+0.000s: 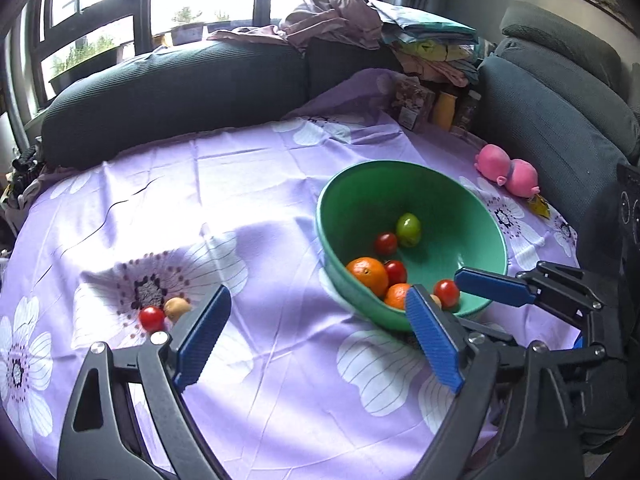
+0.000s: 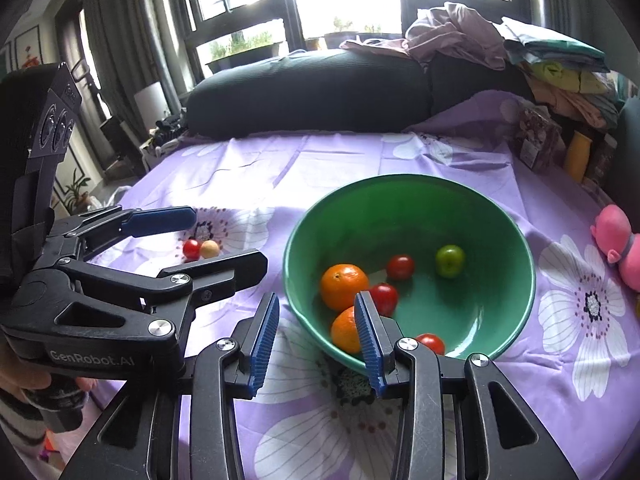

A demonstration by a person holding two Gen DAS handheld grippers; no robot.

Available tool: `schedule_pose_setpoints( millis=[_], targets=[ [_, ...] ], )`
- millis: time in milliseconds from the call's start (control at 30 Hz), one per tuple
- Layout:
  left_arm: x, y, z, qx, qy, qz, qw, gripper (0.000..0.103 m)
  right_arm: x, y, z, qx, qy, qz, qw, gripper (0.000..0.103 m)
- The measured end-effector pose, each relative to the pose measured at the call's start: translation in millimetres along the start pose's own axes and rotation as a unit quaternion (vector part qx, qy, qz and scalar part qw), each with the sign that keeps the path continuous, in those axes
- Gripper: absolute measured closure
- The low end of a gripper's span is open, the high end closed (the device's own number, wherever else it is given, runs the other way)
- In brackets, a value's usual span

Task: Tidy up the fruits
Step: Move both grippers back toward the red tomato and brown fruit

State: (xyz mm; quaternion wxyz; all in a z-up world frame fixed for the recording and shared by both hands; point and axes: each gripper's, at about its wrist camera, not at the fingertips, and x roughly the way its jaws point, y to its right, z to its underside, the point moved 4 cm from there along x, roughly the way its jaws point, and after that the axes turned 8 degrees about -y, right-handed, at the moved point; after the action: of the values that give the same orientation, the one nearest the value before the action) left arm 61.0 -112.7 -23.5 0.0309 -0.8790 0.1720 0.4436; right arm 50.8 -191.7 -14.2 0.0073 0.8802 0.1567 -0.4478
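Note:
A green bowl [image 1: 472, 208] [image 2: 500, 216] stands on the purple flowered cloth. It holds two oranges [image 2: 343, 285], three red tomatoes [image 2: 400, 266] and a green fruit [image 2: 449, 260]. A red tomato [image 1: 151, 317] [image 2: 191, 248] and a small tan fruit [image 1: 177, 307] [image 2: 209, 248] lie on the cloth left of the bowl. My left gripper [image 1: 320, 326] is open and empty, just right of those two fruits. My right gripper [image 2: 316, 320] is open and empty at the bowl's near rim; in the left wrist view one of its fingers [image 1: 494, 286] reaches over the rim.
A pink plush toy [image 1: 507, 173] [image 2: 618, 240] lies right of the bowl. A yellow bottle [image 2: 578, 156] and a packet [image 2: 536, 140] stand at the far right. Dark sofa cushions [image 1: 172, 92] border the table behind, with piled clothes [image 1: 424, 36].

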Motion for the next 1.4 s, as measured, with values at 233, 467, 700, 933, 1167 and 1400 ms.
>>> schedule_pose_setpoints(
  millis=[233,467,700,933,1167,1400],
  targets=[
    [-20.1,-34.6,26.5,-0.031,0.003,-0.046,0.9985,0.014,1.0,-31.2,3.0,-0.035,-0.008,-0.014,0.999,0.057],
    [-27.0,-74.5,52.8,-0.074,-0.013,-0.078,0.9941,0.014,14.0,-62.4,9.2,-0.065,-0.030,-0.033,0.997,0.057],
    [-31.0,-115.2,84.8,-0.118,-0.032,-0.080,0.9892,0.014,31.7,-85.6,8.7,-0.083,-0.053,-0.053,0.994,0.057],
    [-31.6,-144.1,101.8,-0.151,-0.032,-0.032,0.9876,0.014,53.9,-106.8,6.4,-0.099,-0.076,-0.069,0.990,0.057],
    [-25.2,-144.7,90.5,-0.124,-0.027,-0.011,0.9919,0.015,68.3,-111.8,0.0,-0.103,-0.089,-0.072,0.988,0.057],
    [-2.0,-149.5,68.2,-0.082,-0.047,-0.009,0.9955,0.018,91.6,-114.4,-22.8,-0.102,-0.095,-0.074,0.988,0.057]
  ],
)
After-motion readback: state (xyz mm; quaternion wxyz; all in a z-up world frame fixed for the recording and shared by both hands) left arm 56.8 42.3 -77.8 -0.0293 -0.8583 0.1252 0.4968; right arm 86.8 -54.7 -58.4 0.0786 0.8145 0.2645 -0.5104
